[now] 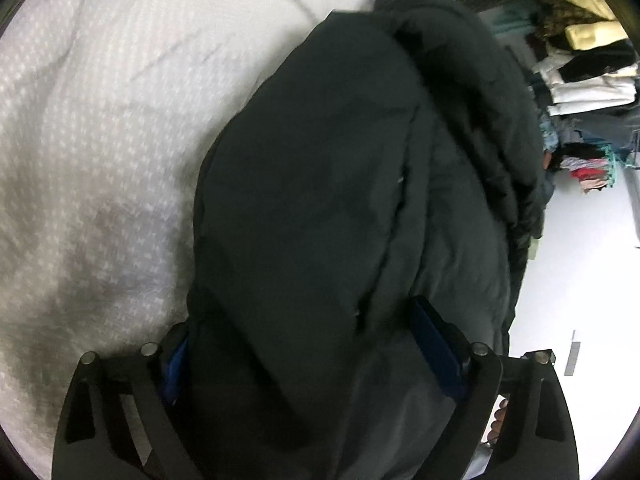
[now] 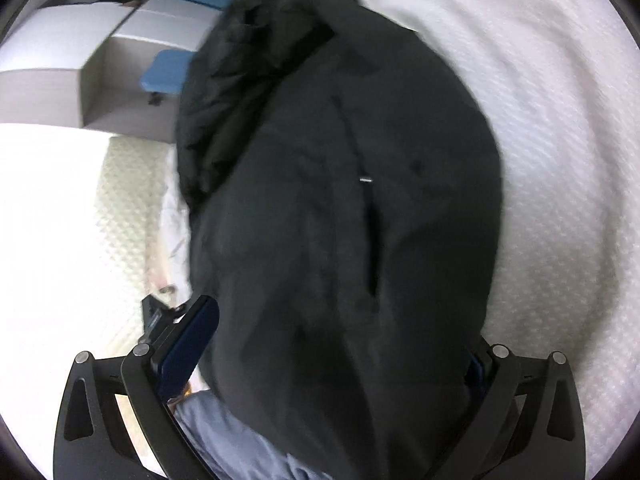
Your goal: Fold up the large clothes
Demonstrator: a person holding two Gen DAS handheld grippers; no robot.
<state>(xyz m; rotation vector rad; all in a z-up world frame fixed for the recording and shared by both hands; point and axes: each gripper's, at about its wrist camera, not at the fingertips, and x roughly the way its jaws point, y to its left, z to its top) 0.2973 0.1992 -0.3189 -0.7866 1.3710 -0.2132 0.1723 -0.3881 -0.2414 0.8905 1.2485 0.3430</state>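
A large dark padded jacket (image 1: pixel 340 168) lies bunched on a white textured bedspread (image 1: pixel 100 120). It fills the middle of the left wrist view. My left gripper (image 1: pixel 304 344) has its jaws wide apart, with a thick fold of the jacket between the blue pads (image 1: pixel 436 344). In the right wrist view the same jacket (image 2: pixel 340 200) shows a zip with a small metal pull (image 2: pixel 366 179). My right gripper (image 2: pixel 340 344) also stands wide, with the jacket bulk between its blue pads (image 2: pixel 188 344). Whether either pair of pads presses the cloth is unclear.
The bedspread (image 2: pixel 560 120) spreads to the right in the right wrist view. A stack of folded clothes (image 1: pixel 584 76) sits off the bed. A white cabinet (image 2: pixel 80 60) and blue items (image 2: pixel 164 70) stand beyond the bed edge. Light blue cloth (image 2: pixel 240 440) lies near my right gripper.
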